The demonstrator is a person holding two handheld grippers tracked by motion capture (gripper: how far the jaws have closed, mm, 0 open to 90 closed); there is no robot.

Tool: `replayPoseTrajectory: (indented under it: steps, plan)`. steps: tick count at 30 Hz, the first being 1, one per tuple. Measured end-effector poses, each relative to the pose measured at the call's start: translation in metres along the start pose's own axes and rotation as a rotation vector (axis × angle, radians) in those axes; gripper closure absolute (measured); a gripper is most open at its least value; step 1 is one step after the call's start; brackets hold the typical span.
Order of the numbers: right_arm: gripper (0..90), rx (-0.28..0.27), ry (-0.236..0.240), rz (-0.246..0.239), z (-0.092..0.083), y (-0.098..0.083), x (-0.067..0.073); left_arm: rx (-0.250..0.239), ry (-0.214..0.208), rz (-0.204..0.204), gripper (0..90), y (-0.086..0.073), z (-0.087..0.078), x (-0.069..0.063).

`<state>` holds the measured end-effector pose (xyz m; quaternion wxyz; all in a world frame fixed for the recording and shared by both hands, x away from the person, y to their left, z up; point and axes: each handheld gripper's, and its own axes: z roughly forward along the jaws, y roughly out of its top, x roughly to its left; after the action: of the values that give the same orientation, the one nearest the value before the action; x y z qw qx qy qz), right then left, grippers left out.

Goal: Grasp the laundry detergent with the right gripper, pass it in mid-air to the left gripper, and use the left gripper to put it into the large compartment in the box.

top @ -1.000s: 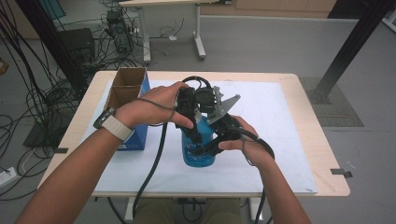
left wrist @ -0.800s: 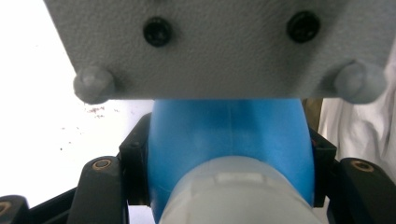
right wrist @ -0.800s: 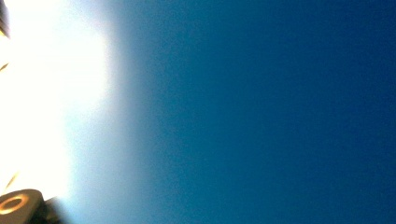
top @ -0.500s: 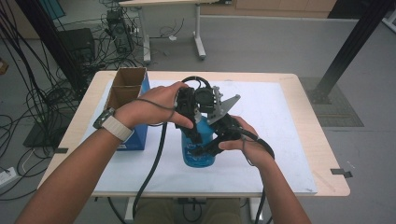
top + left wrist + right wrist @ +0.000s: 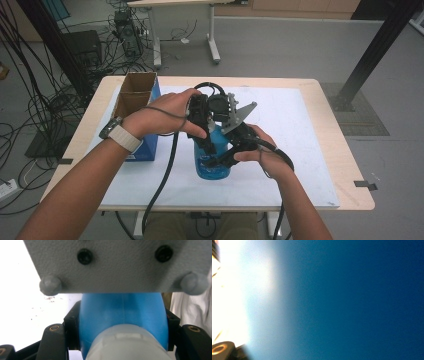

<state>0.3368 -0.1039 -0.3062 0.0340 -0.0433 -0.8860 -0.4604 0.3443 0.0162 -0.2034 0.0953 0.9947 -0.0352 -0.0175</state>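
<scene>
An open cardboard box (image 5: pixel 134 95) stands by the desk's (image 5: pixel 320 105) left edge. Mid-desk, a translucent blue bottle (image 5: pixel 212 165) stands upright, both grippers' fingers clenched on it: left gripper (image 5: pixel 205 131) at its top, right gripper (image 5: pixel 231 150) lower.

Blue bottle (image 5: pixel 212 162) upright on white mat (pale cap), mid-table.

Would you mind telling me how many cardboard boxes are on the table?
1. The open cardboard box stands at the table's far left, beside the left forearm. The hands and the blue bottle might hide something small behind them.
</scene>
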Motion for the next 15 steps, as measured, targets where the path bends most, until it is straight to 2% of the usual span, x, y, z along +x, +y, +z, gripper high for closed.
replayPoseTrajectory:
  steps: [5,6,8,11,15]
  plan:
    - [43.7,0.001,-0.008,-0.003,-0.0002,-0.0005,0.0001,-0.004,-0.001,0.0,38.0,0.0003,0.0002,-0.0003]
    - [43.7,-0.004,0.012,0.011,-0.0006,-0.0002,0.0015,-0.003,0.0,0.001,38.0,0.0005,0.0,-0.0003]
    - [43.7,0.0,-0.009,-0.002,-0.0009,-0.0004,0.0003,-0.004,0.002,0.003,38.0,0.0008,-0.0004,-0.0003]
    - [43.7,-0.001,0.007,0.002,-0.0022,0.0001,0.0007,-0.008,0.0,0.001,38.0,0.0003,-0.001,-0.0001]
    - [43.7,0.002,0.0,-0.005,-0.0018,0.0007,0.0002,-0.008,0.002,-0.002,38.0,-0.0001,-0.0011,-0.0004]
